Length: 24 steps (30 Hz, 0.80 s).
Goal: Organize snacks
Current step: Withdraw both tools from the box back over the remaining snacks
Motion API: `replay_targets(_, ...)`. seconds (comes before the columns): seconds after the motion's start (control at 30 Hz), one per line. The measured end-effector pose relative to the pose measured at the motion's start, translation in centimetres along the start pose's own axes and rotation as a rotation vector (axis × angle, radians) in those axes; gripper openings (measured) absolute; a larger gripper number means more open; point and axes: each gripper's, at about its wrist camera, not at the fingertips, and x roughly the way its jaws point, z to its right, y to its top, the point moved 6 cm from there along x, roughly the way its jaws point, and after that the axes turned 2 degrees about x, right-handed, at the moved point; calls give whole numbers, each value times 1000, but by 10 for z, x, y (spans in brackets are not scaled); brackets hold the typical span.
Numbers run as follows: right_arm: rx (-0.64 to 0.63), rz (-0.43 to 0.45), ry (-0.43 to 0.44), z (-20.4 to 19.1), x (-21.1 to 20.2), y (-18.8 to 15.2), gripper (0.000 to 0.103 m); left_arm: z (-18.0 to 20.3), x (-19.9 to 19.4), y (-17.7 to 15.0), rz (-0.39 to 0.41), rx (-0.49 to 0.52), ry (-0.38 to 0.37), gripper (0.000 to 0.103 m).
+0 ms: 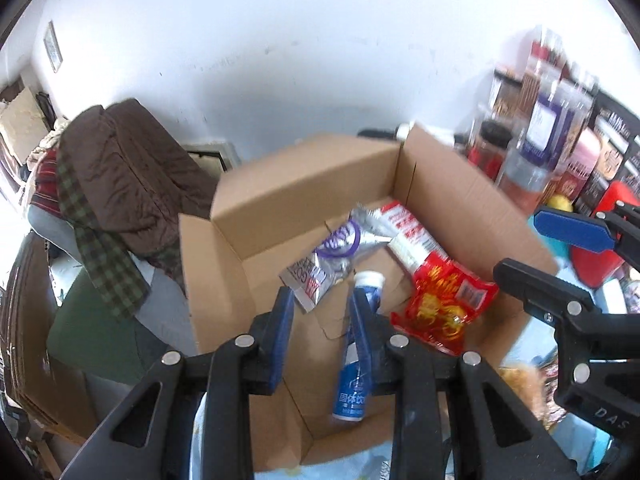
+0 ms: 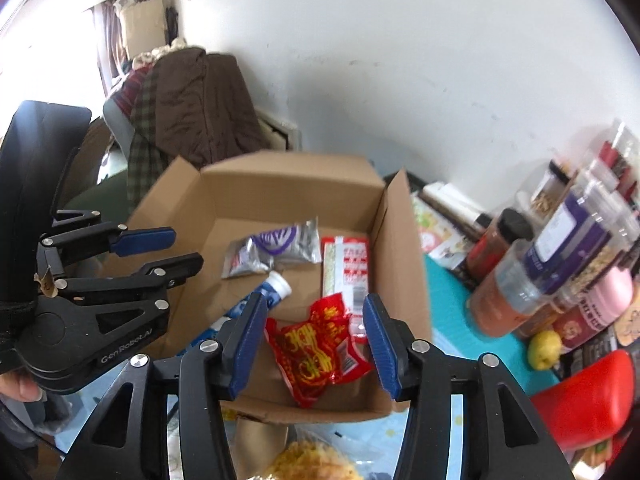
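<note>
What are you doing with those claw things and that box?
I'm sorting snacks into the cardboard box. Inside it already lie a silver pouch, a red and white packet, a red snack bag and a blue tube with a white cap. Both claws are open and hold nothing: the left claw hangs over the tube, the right claw over the red bag.

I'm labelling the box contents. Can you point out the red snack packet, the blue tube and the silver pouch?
red snack packet (image 2: 316, 350), right wrist view, middle of its printed face
blue tube (image 1: 351, 394), left wrist view, lower label
silver pouch (image 2: 276, 246), right wrist view, purple logo
</note>
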Motion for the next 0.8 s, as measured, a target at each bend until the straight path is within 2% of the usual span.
replay_targets(0.33, 1, 136, -16, -6, -65, 17, 50, 1, -76, 10, 129, -19, 9, 29)
replay_targets(0.47, -12, 194, -25, -10, -93, 17, 59, 4, -103, 8, 177, -22, 3, 29)
replay_targets(0.63, -20, 246, -26, -19, -124, 11, 60, 8, -137, -1, 242, -35, -17, 29)
replay_targets(0.7, -21, 271, -30, -22, -137, 7, 69, 9, -149, -5, 266, -38, -21, 29)
replay_targets(0.8, -26, 302, -34, -26, -154, -1, 77, 11, -165, -12, 291, -50, -21, 29)
